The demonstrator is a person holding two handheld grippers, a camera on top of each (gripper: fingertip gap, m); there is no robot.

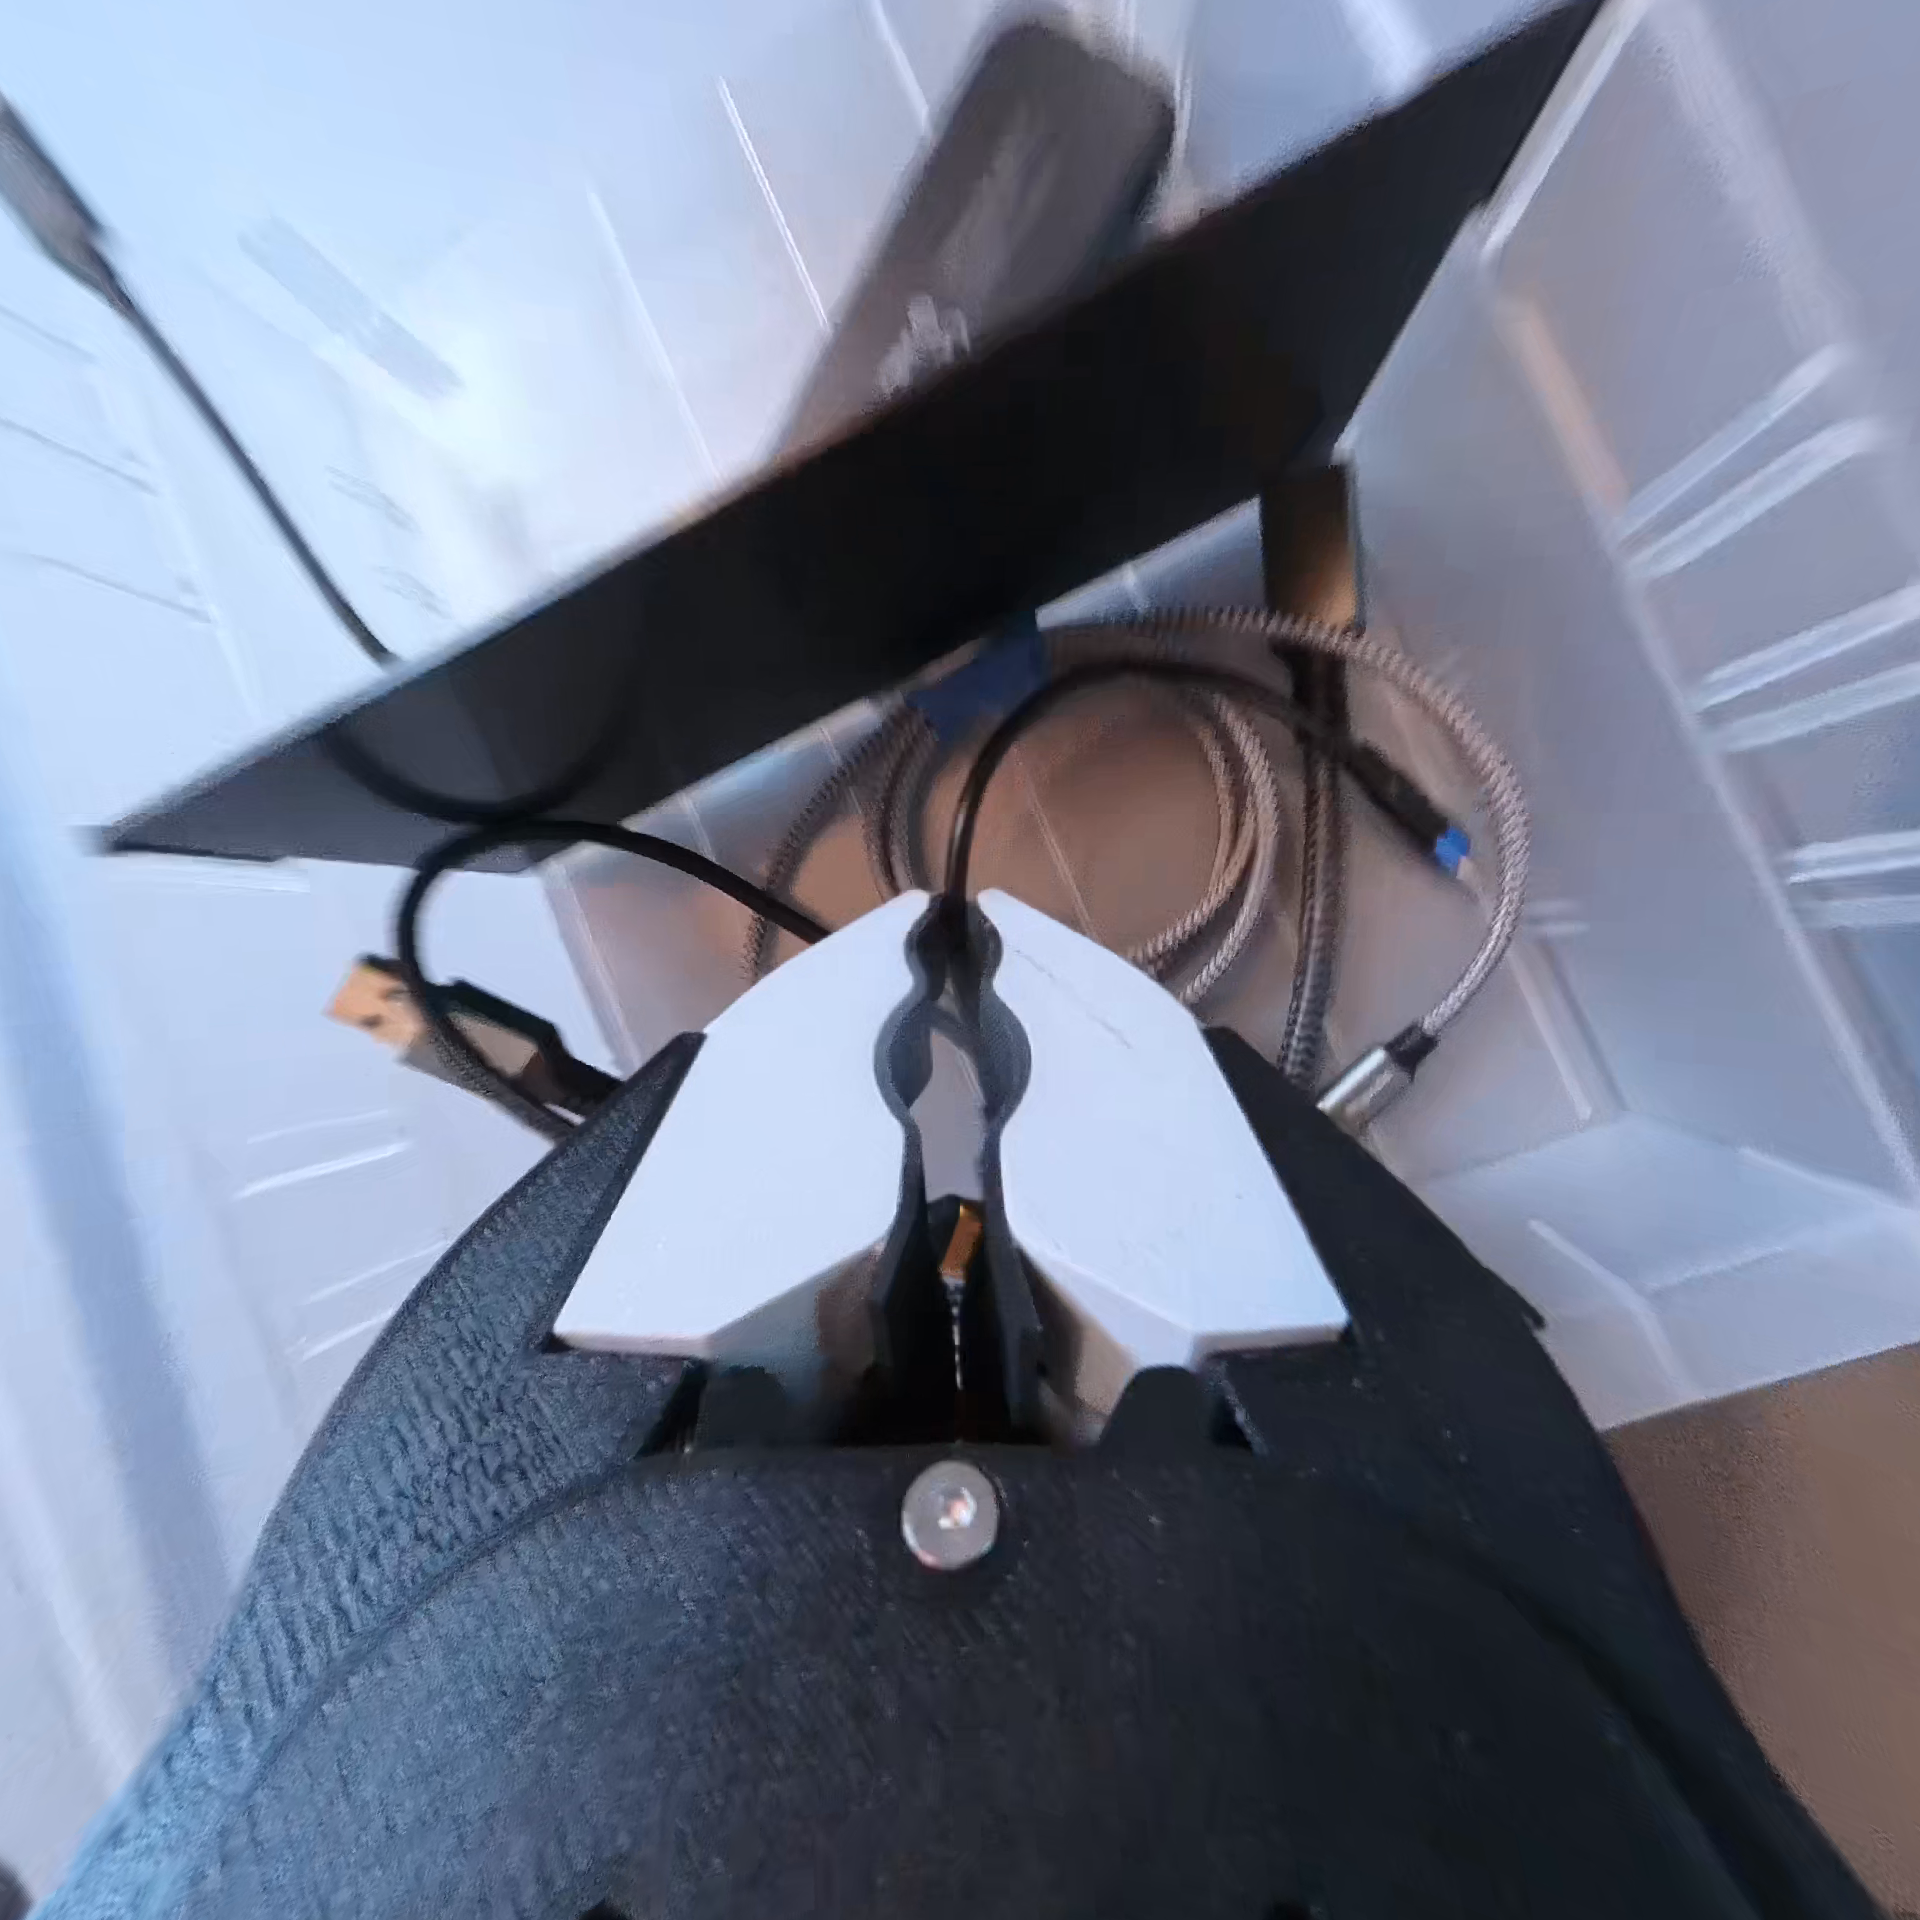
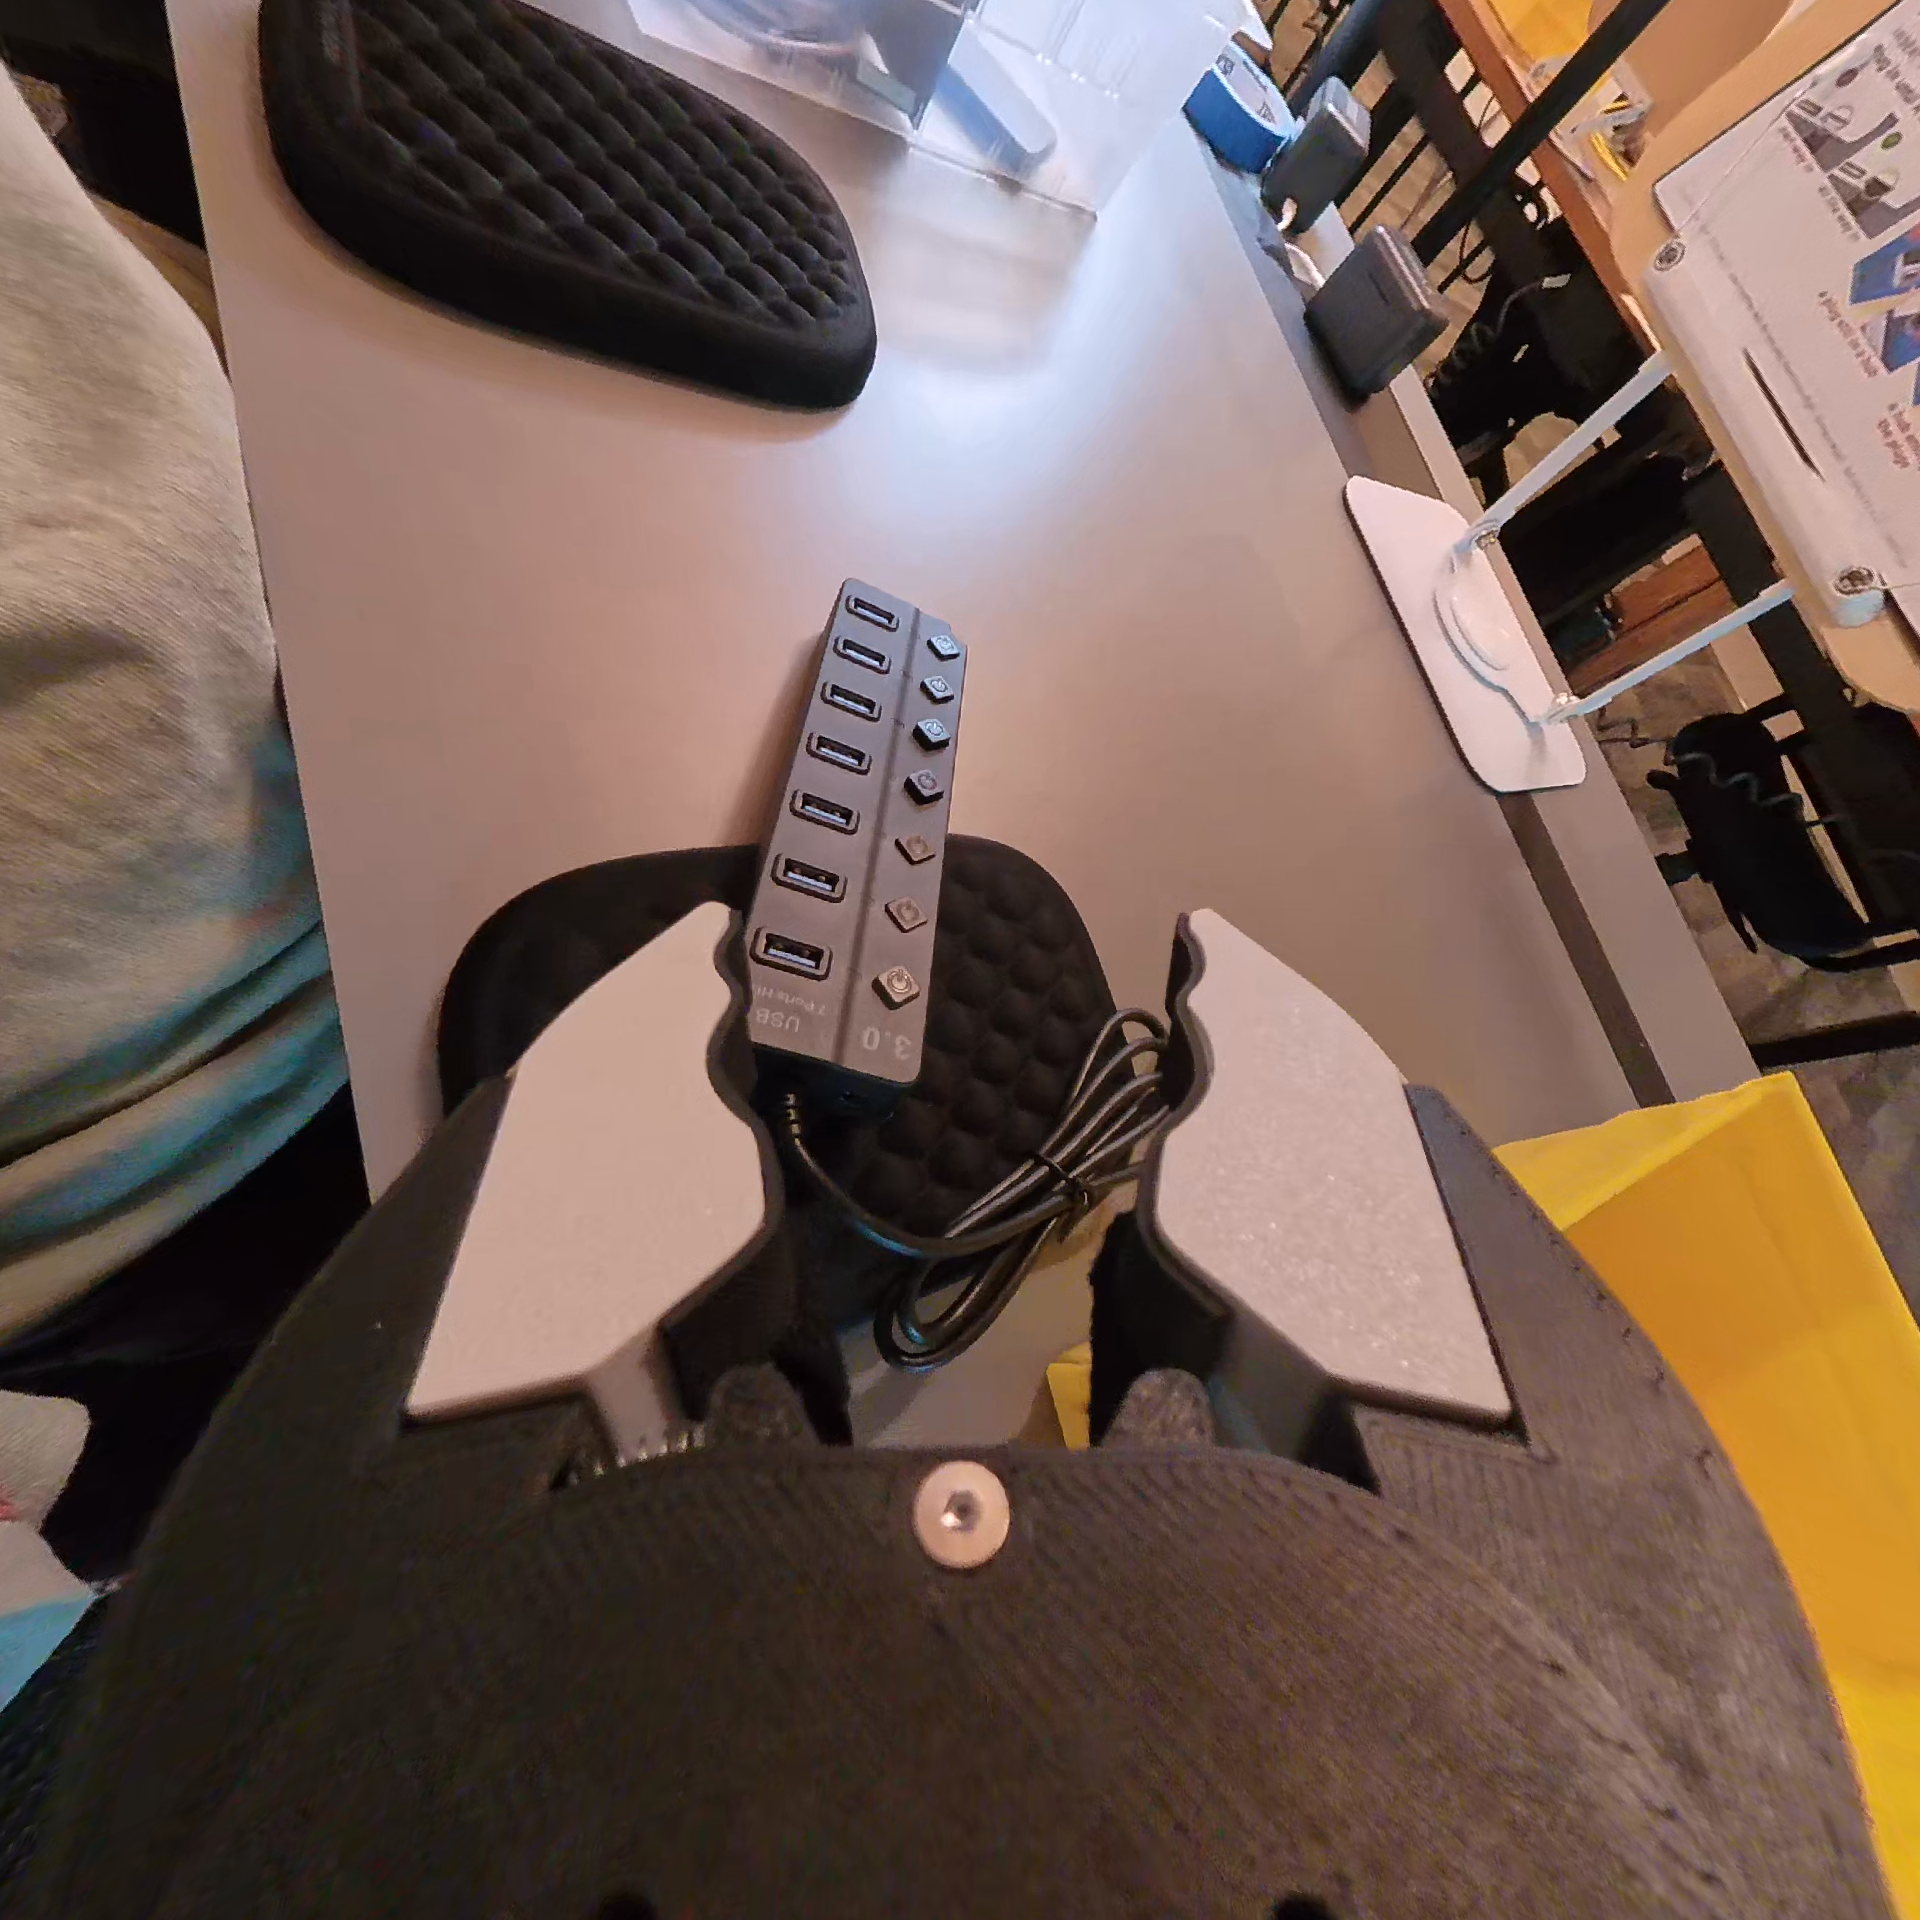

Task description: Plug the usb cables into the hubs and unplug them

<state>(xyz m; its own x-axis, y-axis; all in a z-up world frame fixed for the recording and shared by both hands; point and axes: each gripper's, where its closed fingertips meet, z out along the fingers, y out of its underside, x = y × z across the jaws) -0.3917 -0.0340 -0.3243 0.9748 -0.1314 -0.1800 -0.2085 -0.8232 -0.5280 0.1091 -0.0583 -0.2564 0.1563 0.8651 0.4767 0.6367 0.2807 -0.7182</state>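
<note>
Left gripper (image 1: 954, 914): white fingers pressed together, pinching a thin black cable (image 1: 997, 748) at the tips.
Thin black cable: it rises in a loop from the tips and goes under a long black hub (image 1: 831, 582), which is tilted and blurred above a clear plastic bin (image 1: 1662, 623).
Bin content: braided silver cables (image 1: 1247, 790) coiled on the bottom, and a black plug with a blue tip (image 1: 1423, 821).
Right gripper (image 2: 951, 971): fingers spread wide apart, holding nothing.
Seven-port hub (image 2: 852, 831): black, it lies on the grey table (image 2: 623, 540), its near end resting on a black quilted pad (image 2: 997, 1039) between the fingers.
Hub cord (image 2: 1029, 1195): bundled, on the pad near the right finger.
Second pad (image 2: 561, 197): farther away on the table.
Yellow bin (image 2: 1662, 1351): at the right, beside the table.
</note>
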